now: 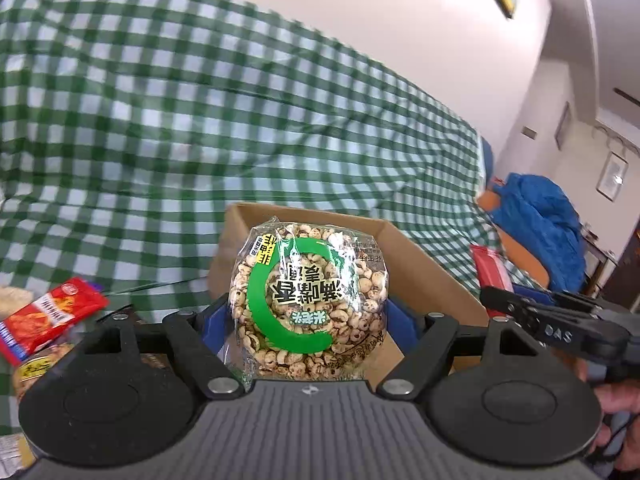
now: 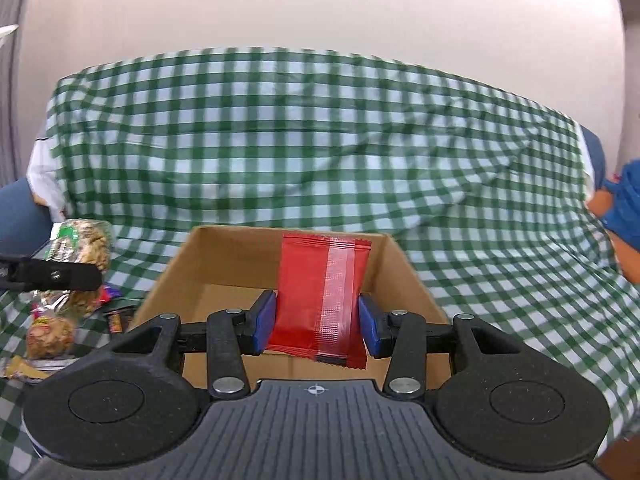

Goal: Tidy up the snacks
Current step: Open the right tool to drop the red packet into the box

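Observation:
My left gripper [image 1: 308,312] is shut on a clear bag of puffed grain rings [image 1: 308,300] with a green C label, held upright in front of the open cardboard box [image 1: 432,276]. My right gripper [image 2: 317,318] is shut on a red snack packet [image 2: 320,296], held upright over the box [image 2: 224,256]. The box interior looks bare where it shows. The grain bag also shows in the right wrist view [image 2: 80,246], at the left, with the left gripper's arm in front of it. The red packet also shows in the left wrist view [image 1: 490,268].
The box sits on a sofa covered with green-white checked cloth [image 2: 320,140]. Loose snacks lie to the left: a red packet [image 1: 48,320], nut bags [image 2: 50,334] and small wrappers [image 2: 118,318]. A blue bag [image 1: 544,224] lies at the right.

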Tool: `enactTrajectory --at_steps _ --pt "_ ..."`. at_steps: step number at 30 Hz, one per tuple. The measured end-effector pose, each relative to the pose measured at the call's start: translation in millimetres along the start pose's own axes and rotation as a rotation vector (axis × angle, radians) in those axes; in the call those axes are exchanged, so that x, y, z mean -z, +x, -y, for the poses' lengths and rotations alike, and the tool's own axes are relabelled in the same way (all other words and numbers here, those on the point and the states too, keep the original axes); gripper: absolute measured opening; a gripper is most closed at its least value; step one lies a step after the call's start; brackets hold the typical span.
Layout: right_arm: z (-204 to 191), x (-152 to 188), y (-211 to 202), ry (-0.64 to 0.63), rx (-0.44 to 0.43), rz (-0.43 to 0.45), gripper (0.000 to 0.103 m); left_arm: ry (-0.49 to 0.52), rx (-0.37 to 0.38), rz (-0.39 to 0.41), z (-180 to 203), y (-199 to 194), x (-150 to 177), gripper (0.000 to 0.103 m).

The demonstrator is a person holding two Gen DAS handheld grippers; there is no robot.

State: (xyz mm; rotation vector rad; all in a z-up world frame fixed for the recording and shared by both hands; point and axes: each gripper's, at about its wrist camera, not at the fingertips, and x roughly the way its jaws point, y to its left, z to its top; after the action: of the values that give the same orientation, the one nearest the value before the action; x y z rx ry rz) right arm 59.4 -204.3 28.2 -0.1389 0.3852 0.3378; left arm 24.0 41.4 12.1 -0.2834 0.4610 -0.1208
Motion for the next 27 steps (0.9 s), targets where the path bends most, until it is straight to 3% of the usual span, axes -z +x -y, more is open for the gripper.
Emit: enactTrajectory --at_steps 9,27 --pt "30 7 11 0.057 0.05 -0.032 0.046 0.029 0.062 0.016 24 12 7 0.082" --pt "26 2 18 0.038 0.041 -0.039 0.046 0.06 0.148 0.0 51 30 14 0.082"
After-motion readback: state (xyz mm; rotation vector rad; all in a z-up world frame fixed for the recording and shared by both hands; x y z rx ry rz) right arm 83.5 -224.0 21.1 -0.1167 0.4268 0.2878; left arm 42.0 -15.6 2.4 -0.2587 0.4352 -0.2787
